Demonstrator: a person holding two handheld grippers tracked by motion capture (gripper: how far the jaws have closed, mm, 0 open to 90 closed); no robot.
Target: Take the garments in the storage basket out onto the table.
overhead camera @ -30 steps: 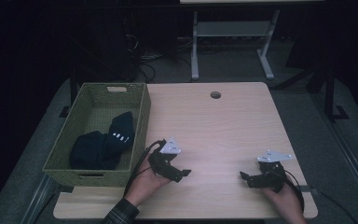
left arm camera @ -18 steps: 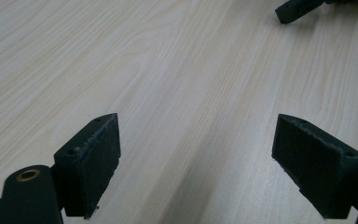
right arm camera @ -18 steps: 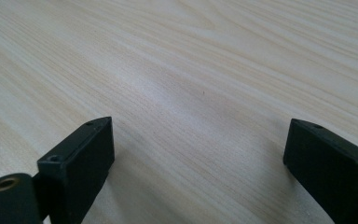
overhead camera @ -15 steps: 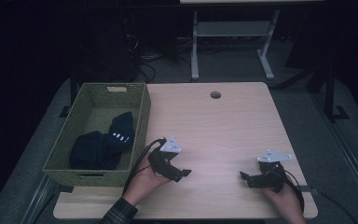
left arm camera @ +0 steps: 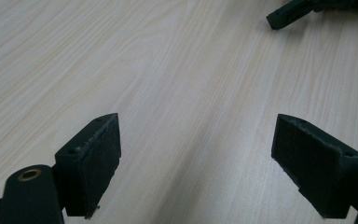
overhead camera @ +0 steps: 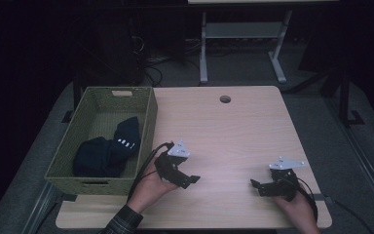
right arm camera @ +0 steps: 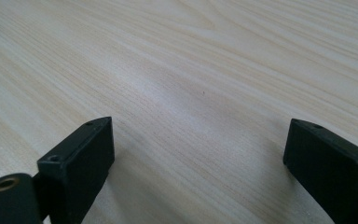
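My left gripper (overhead camera: 191, 180) rests low over the wooden table (overhead camera: 224, 136) near its front left, held by a hand in a plaid sleeve. In the left gripper view its jaws stand wide apart with bare wood between the pads (left arm camera: 95, 163). My right gripper (overhead camera: 256, 185) sits near the front right of the table, pointing left. Its jaws are also wide apart over bare wood, pads (right arm camera: 81, 163) empty. The tip of the right gripper (left arm camera: 291, 11) shows at the top of the left gripper view.
A woven green basket (overhead camera: 148, 122) stands on the table's left side with dark folded socks (overhead camera: 109, 148) inside. A round cable hole (overhead camera: 225, 99) sits near the table's far edge. A white metal stand (overhead camera: 243, 34) is on the floor beyond.
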